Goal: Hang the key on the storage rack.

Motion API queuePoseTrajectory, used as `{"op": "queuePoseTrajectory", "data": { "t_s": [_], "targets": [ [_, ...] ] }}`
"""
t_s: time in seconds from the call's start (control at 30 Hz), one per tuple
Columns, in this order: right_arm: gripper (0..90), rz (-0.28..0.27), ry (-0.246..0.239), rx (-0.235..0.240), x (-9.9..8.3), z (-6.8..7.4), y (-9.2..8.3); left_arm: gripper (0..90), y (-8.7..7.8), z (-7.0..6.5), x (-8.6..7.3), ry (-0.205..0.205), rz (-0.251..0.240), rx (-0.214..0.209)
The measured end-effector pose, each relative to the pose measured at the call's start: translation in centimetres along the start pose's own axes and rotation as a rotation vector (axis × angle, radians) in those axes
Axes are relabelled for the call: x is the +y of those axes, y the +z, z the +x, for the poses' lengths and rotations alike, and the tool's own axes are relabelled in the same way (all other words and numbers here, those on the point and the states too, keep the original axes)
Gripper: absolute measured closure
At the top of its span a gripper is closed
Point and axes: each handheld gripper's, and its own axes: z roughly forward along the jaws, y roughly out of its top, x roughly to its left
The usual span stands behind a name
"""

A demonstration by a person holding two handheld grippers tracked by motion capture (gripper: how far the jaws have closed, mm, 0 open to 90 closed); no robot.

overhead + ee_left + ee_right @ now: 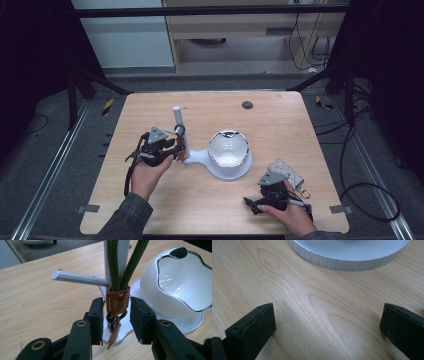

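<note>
Left tongs [116, 315] stand partly open around a brown leather tab [117, 300], one jaw on each side; contact with the tab cannot be confirmed. One green cord [113, 263], looped, runs upright from the tab along the white post [123, 255], with keys [113, 330] hanging below. Right tongs [327, 327] are wide open over bare bench [312, 302], holding nothing, near the front right corner. One white stand [220, 170] with one bowl [228, 148] sits mid-bench. One grey pouch [289, 172] lies near the right edge.
</note>
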Motion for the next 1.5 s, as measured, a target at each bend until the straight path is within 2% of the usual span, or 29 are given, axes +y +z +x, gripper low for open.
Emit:
{"op": "queuePoseTrajectory", "data": {
  "t_s": [0.4,0.57,0.83,1.03,1.23,1.5],
  "targets": [
    [0.2,0.0,0.0,0.0,0.0,0.0,0.0,59.8,-0.4,0.0,-1.2,0.005,0.027,-0.006],
    [0.2,0.0,0.0,0.0,0.0,0.0,0.0,59.1,-0.5,0.1,-1.7,0.019,0.049,-0.005],
    [0.2,0.0,-0.001,0.0,0.0,0.0,0.0,57.6,-0.8,0.5,-2.7,0.025,0.066,0.008],
    [0.2,0.0,0.0,0.0,0.0,0.0,0.0,53.9,-1.1,1.3,-3.9,0.035,0.093,0.038],
    [0.2,0.0,0.0,0.0,0.0,0.0,0.0,41.2,-1.0,2.6,-5.4,0.017,0.124,0.079],
    [0.2,0.0,0.0,0.0,0.0,0.0,0.0,20.0,-0.3,4.7,-7.2,-0.045,0.163,0.107]
  ]
}}
